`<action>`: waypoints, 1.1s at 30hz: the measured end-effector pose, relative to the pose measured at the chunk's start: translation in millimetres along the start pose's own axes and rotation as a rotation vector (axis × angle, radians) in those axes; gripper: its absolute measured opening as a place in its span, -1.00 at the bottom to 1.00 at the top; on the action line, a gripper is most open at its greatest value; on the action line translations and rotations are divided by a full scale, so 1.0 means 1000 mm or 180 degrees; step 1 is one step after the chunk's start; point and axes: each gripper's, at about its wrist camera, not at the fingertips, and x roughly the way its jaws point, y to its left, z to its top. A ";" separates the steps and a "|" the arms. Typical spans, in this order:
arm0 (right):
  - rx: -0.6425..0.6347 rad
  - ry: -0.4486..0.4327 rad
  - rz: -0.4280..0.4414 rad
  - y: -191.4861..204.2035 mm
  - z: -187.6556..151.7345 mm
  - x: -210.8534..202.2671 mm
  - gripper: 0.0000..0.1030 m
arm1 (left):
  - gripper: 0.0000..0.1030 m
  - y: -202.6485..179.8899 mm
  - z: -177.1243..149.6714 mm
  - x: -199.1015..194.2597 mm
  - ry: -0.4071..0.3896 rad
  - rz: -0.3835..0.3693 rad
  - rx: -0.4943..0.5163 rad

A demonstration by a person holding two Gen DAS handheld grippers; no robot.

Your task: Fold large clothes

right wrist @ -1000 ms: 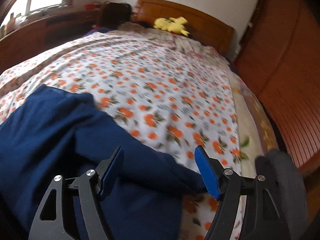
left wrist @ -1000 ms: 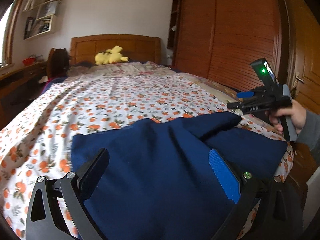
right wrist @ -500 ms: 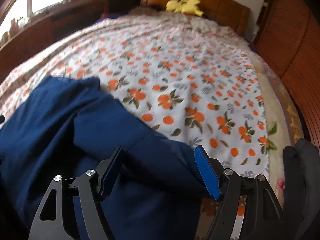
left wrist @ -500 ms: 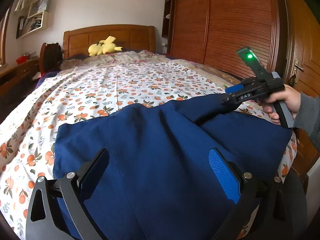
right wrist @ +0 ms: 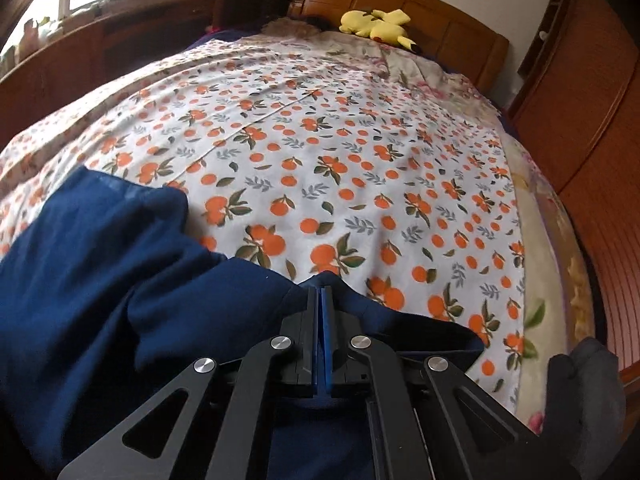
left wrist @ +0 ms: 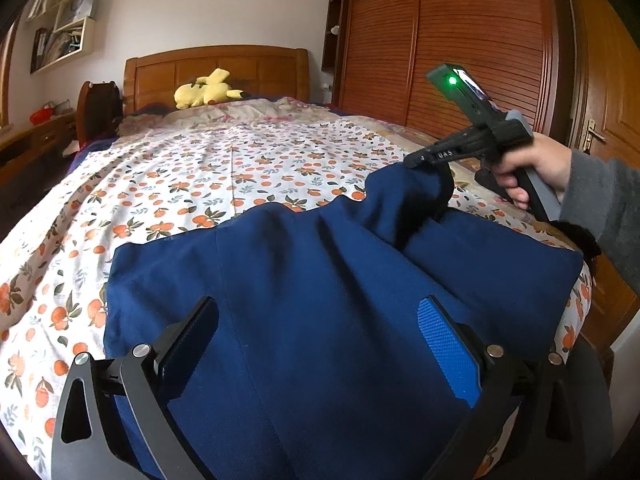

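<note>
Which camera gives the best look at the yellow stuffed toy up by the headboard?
The right wrist view: the yellow plush toy lies sharp against the wooden headboard, its dark-tipped ear showing at one end. The left wrist view also shows the toy whole, lying on its side, but smaller in the frame.

A blue garment (left wrist: 320, 300) lies on the bed (left wrist: 200, 184), spread at its foot end. The left gripper (left wrist: 320, 344) hovers over the garment, jaws wide apart. The right gripper (left wrist: 416, 160), in a hand (left wrist: 532, 168), pinches a raised fold at the garment's far right edge.
</note>
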 end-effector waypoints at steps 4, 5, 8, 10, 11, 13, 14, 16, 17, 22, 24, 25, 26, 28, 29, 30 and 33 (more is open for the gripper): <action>-0.0050 -0.0133 -0.0125 0.007 0.000 0.001 -1.00 | 0.95 0.000 0.000 0.000 0.0002 -0.0008 -0.0009; -0.0065 -0.0174 -0.0218 0.008 0.002 0.001 -1.00 | 0.95 0.000 0.000 0.000 0.0003 -0.0008 -0.0005; 0.0013 -0.0279 -0.0349 0.003 0.012 -0.001 -1.00 | 0.95 0.000 0.000 0.000 0.0017 0.0000 -0.0003; 0.0067 -0.0306 -0.0445 -0.002 0.020 0.001 -1.00 | 0.95 0.000 0.000 0.000 0.0026 0.0006 0.0003; 0.0092 -0.0318 -0.0542 -0.006 0.025 0.004 -1.00 | 0.95 0.000 0.000 0.000 0.0029 0.0009 0.0008; 0.0133 -0.0346 -0.0711 -0.012 0.032 0.008 -1.00 | 0.95 0.000 -0.001 0.001 0.0031 0.0015 0.0010; 0.0189 -0.0336 -0.0731 -0.017 0.036 0.011 -1.00 | 0.95 0.000 -0.001 0.002 0.0034 0.0016 0.0007; 0.0276 -0.0308 -0.0684 -0.024 0.037 0.015 -1.00 | 0.95 0.000 -0.001 0.003 0.0041 0.0017 0.0004; 0.0278 -0.0313 -0.0642 -0.025 0.036 0.015 -1.00 | 0.95 0.000 -0.001 0.003 0.0047 0.0016 0.0006; 0.0412 -0.0252 -0.0591 -0.038 0.010 0.013 0.16 | 0.95 -0.001 -0.001 0.004 0.0053 0.0008 0.0026; 0.0494 -0.0194 -0.0592 -0.046 -0.003 0.014 0.16 | 0.95 -0.002 -0.002 0.004 0.0055 0.0008 0.0025; 0.0600 -0.0101 -0.0596 -0.056 -0.014 0.019 0.16 | 0.95 -0.002 -0.002 0.004 0.0053 0.0008 0.0027; 0.0682 -0.0027 -0.0579 -0.063 -0.021 0.023 0.16 | 0.95 -0.002 -0.002 0.005 0.0053 0.0009 0.0029; 0.0880 0.0156 -0.0512 -0.080 -0.037 0.036 0.16 | 0.95 -0.002 -0.003 0.005 0.0055 0.0013 0.0036; 0.1004 0.0271 -0.0459 -0.088 -0.045 0.046 0.16 | 0.95 -0.003 -0.003 0.006 0.0059 0.0016 0.0041; 0.1114 0.0349 -0.0367 -0.094 -0.051 0.054 0.16 | 0.95 -0.003 -0.003 0.006 0.0062 0.0018 0.0041; 0.1360 0.0447 -0.0059 -0.102 -0.062 0.068 0.14 | 0.95 -0.002 -0.004 0.008 0.0074 0.0023 0.0037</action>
